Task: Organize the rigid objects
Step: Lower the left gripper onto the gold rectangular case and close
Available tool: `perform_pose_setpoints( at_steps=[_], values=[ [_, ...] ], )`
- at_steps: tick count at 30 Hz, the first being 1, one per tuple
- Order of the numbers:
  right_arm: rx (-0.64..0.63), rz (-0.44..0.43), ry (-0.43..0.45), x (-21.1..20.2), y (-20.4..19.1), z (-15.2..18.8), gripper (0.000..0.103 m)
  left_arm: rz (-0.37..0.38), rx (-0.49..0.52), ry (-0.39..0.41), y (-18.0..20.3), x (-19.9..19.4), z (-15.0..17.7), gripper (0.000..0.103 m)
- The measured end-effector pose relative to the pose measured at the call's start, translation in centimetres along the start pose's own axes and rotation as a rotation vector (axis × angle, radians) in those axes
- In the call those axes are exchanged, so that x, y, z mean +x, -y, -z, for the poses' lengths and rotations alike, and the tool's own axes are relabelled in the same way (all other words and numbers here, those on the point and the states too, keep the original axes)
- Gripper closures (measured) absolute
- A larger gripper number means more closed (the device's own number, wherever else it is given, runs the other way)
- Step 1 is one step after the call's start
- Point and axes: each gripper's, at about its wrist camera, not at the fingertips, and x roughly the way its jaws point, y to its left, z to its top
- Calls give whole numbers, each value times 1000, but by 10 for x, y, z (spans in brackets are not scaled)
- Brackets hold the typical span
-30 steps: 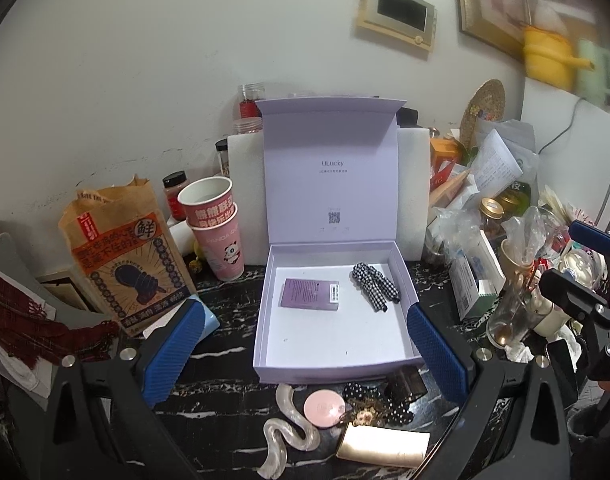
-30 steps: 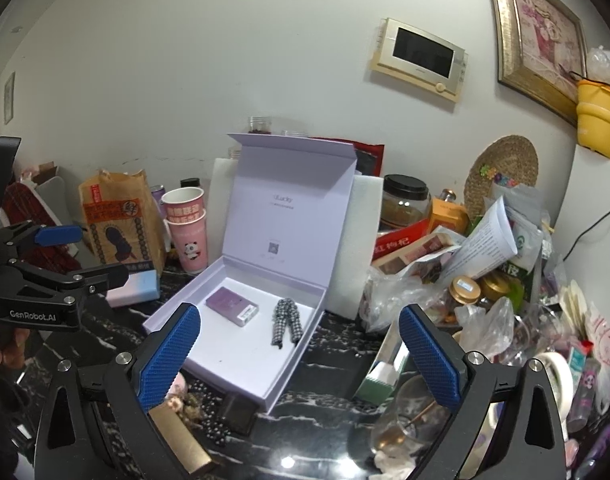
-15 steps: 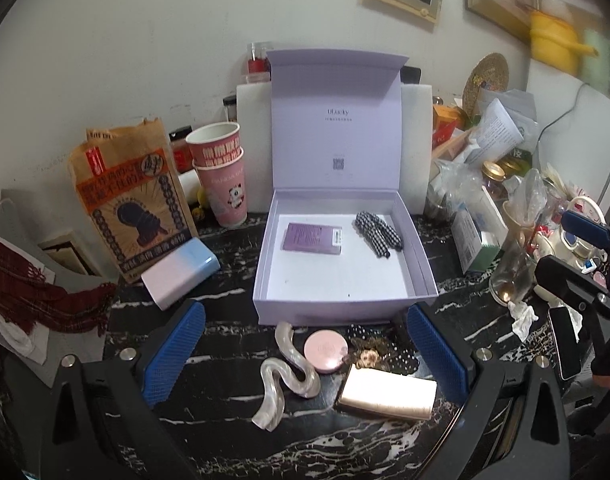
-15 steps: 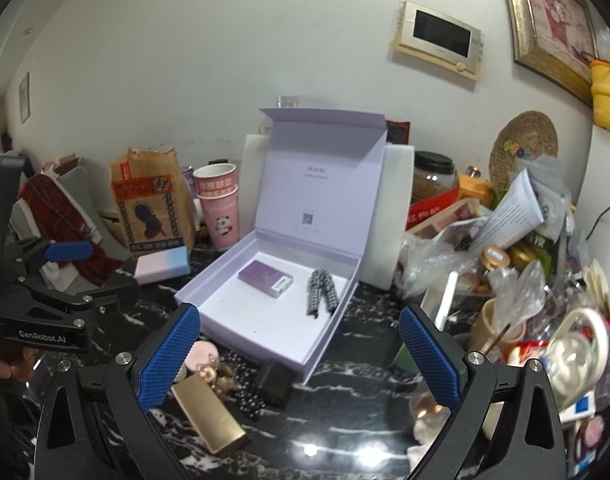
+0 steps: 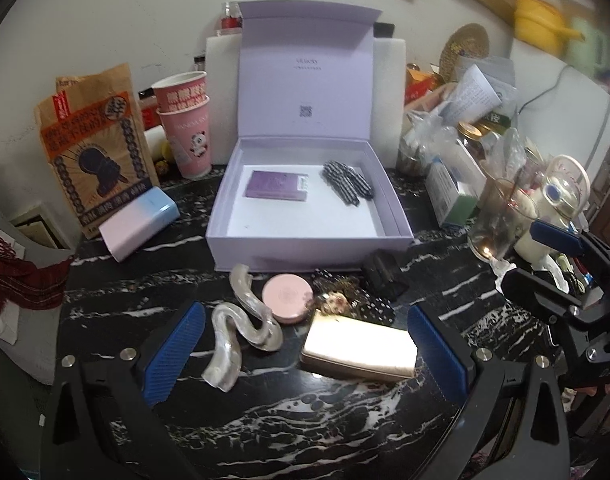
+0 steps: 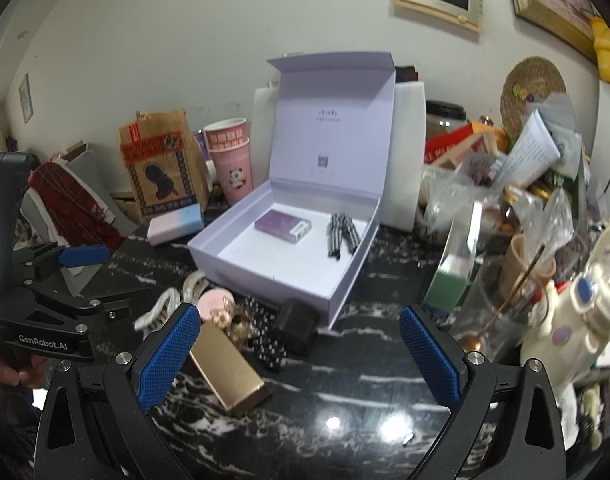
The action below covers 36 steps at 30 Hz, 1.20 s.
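From the left wrist, the left gripper point(image 5: 305, 354) is spread wide and empty above the gold case point(image 5: 359, 347) and wavy hair clip point(image 5: 241, 334), near the lavender box point(image 5: 311, 248) (lid up). From the right wrist, the right gripper point(image 6: 299, 360) also gapes, holding nothing, gold case point(image 6: 229, 372) at its left finger.

left gripper point(image 5: 305, 354) pulled back and tilted down: wavy clip point(image 5: 241, 332), pink compact point(image 5: 287, 298), gold case point(image 5: 359, 346) now between fingers. right gripper point(image 6: 301, 354) pulled back too, box point(image 6: 265, 268) farther.
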Motion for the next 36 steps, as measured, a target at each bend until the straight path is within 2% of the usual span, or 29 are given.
perform_pose_setpoints(
  at_steps=[10, 19, 27, 30, 33, 36],
  values=[
    [19, 5, -46, 7, 12, 27, 2, 84, 10, -37, 15, 20, 31, 0],
    [49, 6, -90, 18, 23, 40, 2, 172, 55, -40, 24, 42, 39, 0],
    [73, 11, -123, 30, 31, 46, 2, 217, 111, -122, 29, 75, 37, 0],
    [85, 11, -131, 34, 33, 45, 2, 199, 133, -138, 31, 82, 35, 0],
    [102, 9, -139, 38, 37, 45, 2, 203, 143, -212, 35, 93, 35, 0],
    [124, -5, -153, 42, 42, 45, 2, 221, 128, -213, 36, 96, 36, 0]
  ],
)
